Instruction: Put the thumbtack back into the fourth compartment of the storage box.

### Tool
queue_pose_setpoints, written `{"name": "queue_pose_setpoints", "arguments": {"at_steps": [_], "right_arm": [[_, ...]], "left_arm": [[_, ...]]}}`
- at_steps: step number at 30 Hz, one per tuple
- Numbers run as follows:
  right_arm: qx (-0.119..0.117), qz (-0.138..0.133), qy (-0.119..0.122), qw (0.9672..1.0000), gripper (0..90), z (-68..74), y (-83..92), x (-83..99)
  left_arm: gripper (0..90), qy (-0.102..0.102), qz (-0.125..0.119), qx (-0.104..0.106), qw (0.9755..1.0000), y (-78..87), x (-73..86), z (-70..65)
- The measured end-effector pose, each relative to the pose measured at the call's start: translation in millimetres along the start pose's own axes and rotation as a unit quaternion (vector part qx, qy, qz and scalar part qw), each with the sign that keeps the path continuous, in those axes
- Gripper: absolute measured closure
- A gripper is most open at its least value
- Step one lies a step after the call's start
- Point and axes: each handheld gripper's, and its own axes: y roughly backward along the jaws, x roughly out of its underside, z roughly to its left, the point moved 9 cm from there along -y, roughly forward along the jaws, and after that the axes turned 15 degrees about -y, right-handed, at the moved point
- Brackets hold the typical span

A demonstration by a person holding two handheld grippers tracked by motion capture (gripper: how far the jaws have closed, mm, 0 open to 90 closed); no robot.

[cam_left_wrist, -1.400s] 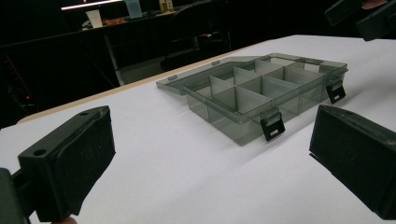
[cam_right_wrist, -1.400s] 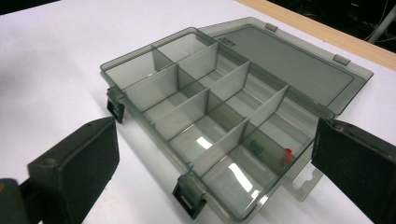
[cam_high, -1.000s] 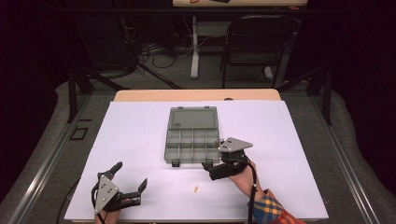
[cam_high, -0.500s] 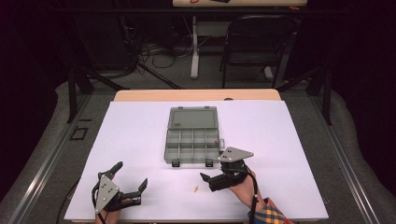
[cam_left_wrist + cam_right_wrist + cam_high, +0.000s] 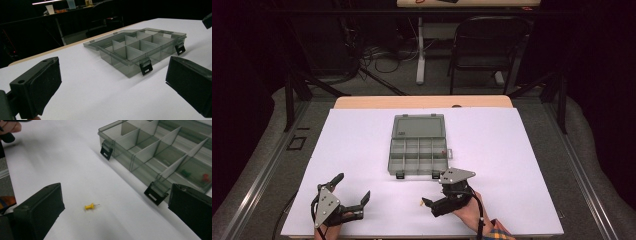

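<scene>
With its jaws wide apart and empty, the right gripper [image 5: 116,213] should straddle the yellow pushpin [image 5: 90,206] lying just before the open organizer box [image 5: 140,150] and close squarely on its head.

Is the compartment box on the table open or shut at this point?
Open. The compartment box has its lid folded back flat on the table behind it, its dividers are exposed, and both black latches hang loose at the front.

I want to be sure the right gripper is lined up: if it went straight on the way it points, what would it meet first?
Probably the yellow pushpin, lying on the white table between the open right gripper jaws; depth is hard to judge.
</scene>
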Motion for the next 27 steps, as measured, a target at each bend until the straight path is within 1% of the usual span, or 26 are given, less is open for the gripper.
{"name": "queue_pose_setpoints", "arguments": {"at_steps": [5, 6, 7, 8, 9, 10, 11, 13, 14, 15, 17, 19, 22, 23, 27], "right_arm": [[-0.001, 0.025, 0.005, 0.9997, 0.0, 9.5, -9.5, 10.7], [-0.001, 0.025, 0.005, 0.9997, 0.0, 9.5, -9.5, 10.7], [-0.002, 0.034, 0.004, 0.9994, 0.0, 11.8, -12.9, 15.4], [-0.002, 0.034, 0.004, 0.9994, 0.0, 11.8, -12.9, 15.4], [-0.002, 0.049, 0.010, 0.9987, 0.5, 14.1, -18.1, 21.6], [-0.002, 0.049, 0.010, 0.9987, 0.5, 14.1, -18.1, 21.6], [-0.004, 0.057, 0.010, 0.9983, 3.0, 15.0, -21.5, 24.9], [-0.004, 0.059, 0.009, 0.9982, 4.7, 15.3, -23.0, 26.0], [-0.003, 0.063, 0.008, 0.9979, 10.1, 17.3, -25.8, 28.6], [-0.002, 0.062, 0.008, 0.9980, 12.7, 18.1, -26.9, 29.1], [-0.003, 0.068, 0.011, 0.9976, 16.4, 19.9, -29.1, 31.7], [-0.001, 0.075, 0.009, 0.9972, 26.7, 22.1, -31.5, 34.5], [-0.005, 0.083, 0.011, 0.9965, 38.4, 25.0, -35.0, 36.9], [-0.005, 0.083, 0.011, 0.9965, 38.4, 25.0, -35.0, 36.9], [-0.007, 0.088, 0.007, 0.9961, 50.6, 28.5, -40.3, 39.3]], "left_arm": [[0.1, -0.001, -0.001, 0.000, 1.0000, -0.3, -1.2, -0.8], [0.1, -0.001, -0.001, 0.000, 1.0000, -0.3, -1.2, -0.8], [0.1, -0.001, 0.000, 0.001, 1.0000, -0.8, -0.7, -1.0], [0.1, 0.000, 0.002, 0.002, 1.0000, -1.3, 0.1, -1.1], [0.1, -0.001, 0.003, 0.002, 1.0000, -1.3, 0.5, -1.0], [0.1, -0.001, 0.002, 0.002, 1.0000, -1.1, 0.3, -0.9], [0.1, -0.003, 0.001, 0.003, 1.0000, -0.4, -0.3, -0.8], [0.1, -0.003, 0.001, 0.002, 1.0000, -0.2, -0.4, -0.8], [0.1, -0.003, 0.001, 0.002, 1.0000, -0.3, -0.6, -1.1], [0.1, -0.003, 0.000, 0.002, 1.0000, -0.5, -1.0, -1.1], [0.1, -0.001, -0.001, 0.002, 1.0000, -1.1, -1.2, -1.3], [0.1, -0.003, 0.002, 0.004, 1.0000, -2.1, -0.3, -1.6], [0.1, -0.002, 0.002, 0.003, 1.0000, -1.3, -0.2, -1.4], [0.1, -0.002, 0.001, 0.003, 1.0000, -1.0, -0.4, -1.2], [0.1, -0.003, 0.000, 0.003, 1.0000, -1.9, -1.1, -1.9]]}}
